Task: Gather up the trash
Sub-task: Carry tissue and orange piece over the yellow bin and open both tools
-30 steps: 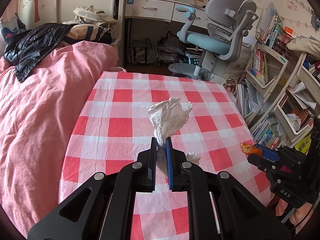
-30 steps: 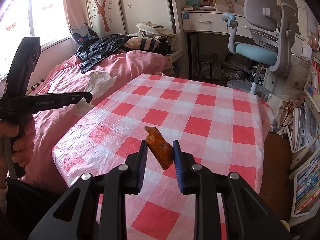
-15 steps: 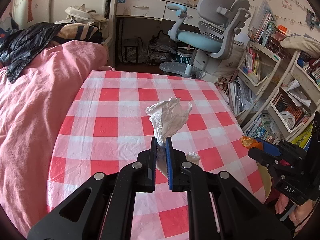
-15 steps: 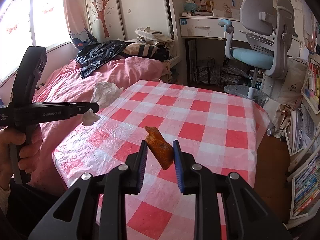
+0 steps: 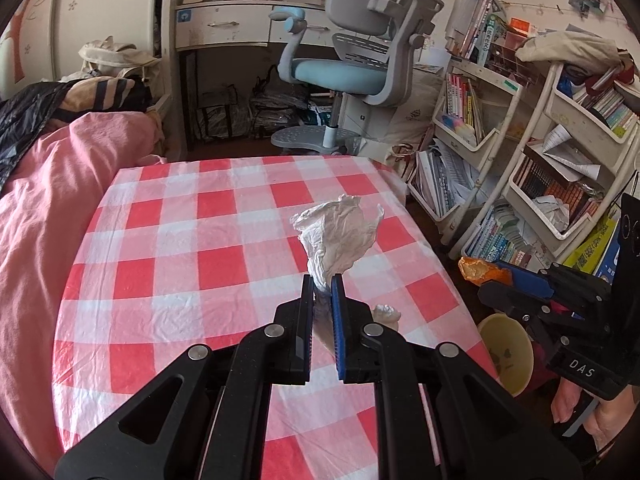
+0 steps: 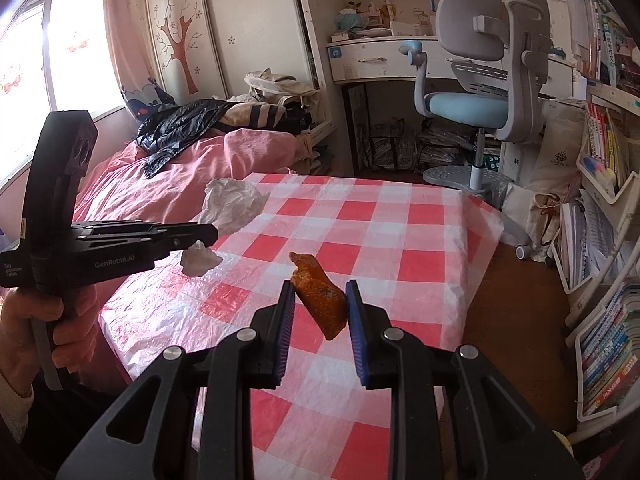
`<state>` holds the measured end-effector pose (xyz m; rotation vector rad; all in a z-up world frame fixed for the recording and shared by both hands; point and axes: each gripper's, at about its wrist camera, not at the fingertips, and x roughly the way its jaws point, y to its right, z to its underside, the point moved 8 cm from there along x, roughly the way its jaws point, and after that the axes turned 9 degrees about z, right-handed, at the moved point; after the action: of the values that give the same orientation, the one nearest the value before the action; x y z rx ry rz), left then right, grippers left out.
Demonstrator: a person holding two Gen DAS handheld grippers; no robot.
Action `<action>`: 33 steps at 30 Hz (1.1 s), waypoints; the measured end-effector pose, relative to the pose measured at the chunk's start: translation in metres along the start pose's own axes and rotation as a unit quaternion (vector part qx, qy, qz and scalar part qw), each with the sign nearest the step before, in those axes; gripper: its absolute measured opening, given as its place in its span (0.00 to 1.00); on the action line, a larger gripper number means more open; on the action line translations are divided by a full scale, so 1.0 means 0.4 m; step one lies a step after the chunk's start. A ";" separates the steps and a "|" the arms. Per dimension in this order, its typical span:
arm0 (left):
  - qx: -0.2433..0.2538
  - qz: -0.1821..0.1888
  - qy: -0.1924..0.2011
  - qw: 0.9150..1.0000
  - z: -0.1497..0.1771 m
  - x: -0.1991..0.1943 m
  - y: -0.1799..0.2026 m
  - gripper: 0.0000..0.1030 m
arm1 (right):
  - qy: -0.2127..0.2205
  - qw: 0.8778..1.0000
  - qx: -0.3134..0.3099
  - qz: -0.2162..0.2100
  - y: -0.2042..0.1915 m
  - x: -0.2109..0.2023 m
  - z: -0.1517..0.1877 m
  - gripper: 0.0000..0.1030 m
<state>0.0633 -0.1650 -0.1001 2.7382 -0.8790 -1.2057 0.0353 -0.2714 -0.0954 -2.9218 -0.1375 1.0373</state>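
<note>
My left gripper [image 5: 320, 286] is shut on a crumpled white tissue [image 5: 340, 236] and holds it above the red-and-white checked table [image 5: 180, 264]. The tissue also shows in the right wrist view [image 6: 234, 204], at the tip of the left gripper [image 6: 210, 232]. My right gripper [image 6: 320, 298] is shut on an orange-brown scrap of peel [image 6: 322, 298], held above the table's near right part. In the left wrist view the right gripper [image 5: 494, 280] holds the orange scrap [image 5: 480, 270] beyond the table's right edge, above a yellow bin [image 5: 506, 350].
A bed with a pink cover [image 5: 44, 184] lies along the table's left side. A grey and blue desk chair [image 5: 356, 56] and a desk stand behind. White shelf carts full of books [image 5: 560, 168] stand at the right. The yellow bin sits on the floor by the table's right edge.
Both grippers, with their loads, have swung to the right. The yellow bin has come into the left wrist view. The grips have not changed.
</note>
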 end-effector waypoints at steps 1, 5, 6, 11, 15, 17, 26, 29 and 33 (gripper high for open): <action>0.004 0.003 0.000 1.000 -0.002 0.006 0.015 0.08 | 0.001 1.000 0.004 0.003 0.014 -0.005 0.002 0.26; 0.025 0.017 -0.005 1.000 -0.005 0.038 0.087 0.08 | -0.001 1.000 0.022 0.016 0.077 -0.027 0.014 0.26; 0.031 0.021 -0.006 0.999 -0.005 0.046 0.108 0.08 | -0.002 0.999 0.026 0.021 0.092 -0.032 0.017 0.26; 0.059 0.059 -0.025 0.996 0.017 0.100 0.225 0.08 | 0.001 0.997 0.046 0.055 0.186 -0.086 0.046 0.26; 0.082 0.096 -0.044 0.991 0.043 0.147 0.332 0.08 | -0.009 0.994 0.054 0.090 0.275 -0.125 0.132 0.26; 0.089 0.120 -0.056 0.987 0.056 0.175 0.394 0.08 | -0.028 0.991 0.069 0.113 0.340 -0.130 0.208 0.26; 0.172 0.188 -0.157 0.954 0.227 0.381 0.737 0.08 | -0.088 0.968 0.147 0.182 0.554 -0.130 0.462 0.26; 0.175 0.205 -0.199 0.942 0.292 0.467 0.828 0.09 | -0.112 0.956 0.170 0.211 0.613 -0.131 0.524 0.35; 0.189 0.181 -0.216 0.941 0.331 0.511 0.876 0.33 | -0.121 0.944 0.207 0.228 0.664 -0.174 0.578 0.40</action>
<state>-0.0867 -0.5366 -0.2468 2.4087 -1.7348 -1.7301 -0.1454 -0.5409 -0.2486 -2.4788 0.6964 1.2859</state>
